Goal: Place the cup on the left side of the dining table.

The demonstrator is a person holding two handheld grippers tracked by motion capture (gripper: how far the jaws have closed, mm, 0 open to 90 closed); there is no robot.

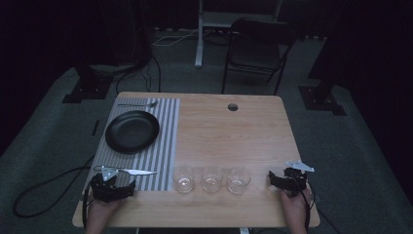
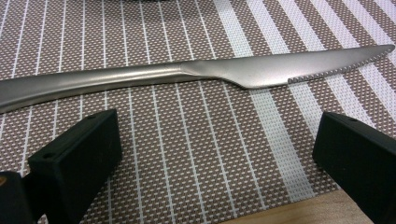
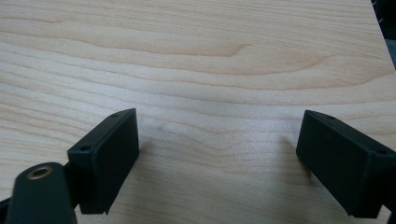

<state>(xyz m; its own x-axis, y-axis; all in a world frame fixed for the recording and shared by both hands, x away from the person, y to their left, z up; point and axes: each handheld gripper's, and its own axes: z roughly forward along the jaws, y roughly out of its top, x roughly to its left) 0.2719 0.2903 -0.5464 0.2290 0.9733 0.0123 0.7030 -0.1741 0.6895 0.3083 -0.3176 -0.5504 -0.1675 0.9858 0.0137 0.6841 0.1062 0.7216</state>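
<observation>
A steel table knife (image 2: pixel 196 74) lies flat on the striped placemat (image 2: pixel 196 154), blade to the right in the left gripper view. My left gripper (image 2: pixel 215 144) stands open just short of it, jaws wide apart and holding nothing. From above, the knife (image 1: pixel 134 171) lies at the placemat's (image 1: pixel 168 146) near edge, just beyond my left gripper (image 1: pixel 113 181). My right gripper (image 1: pixel 288 178) rests at the table's near right, and in its own view the right gripper (image 3: pixel 217 154) is open over bare wood.
A black plate (image 1: pixel 132 131) sits on the placemat with a fork (image 1: pixel 138 104) beyond it. Three clear glasses (image 1: pixel 183 178) (image 1: pixel 212 178) (image 1: pixel 238 180) stand in a row between my grippers. The wooden table (image 1: pixel 229 136) has a cable hole (image 1: pixel 233 107); a chair (image 1: pixel 255 48) stands beyond.
</observation>
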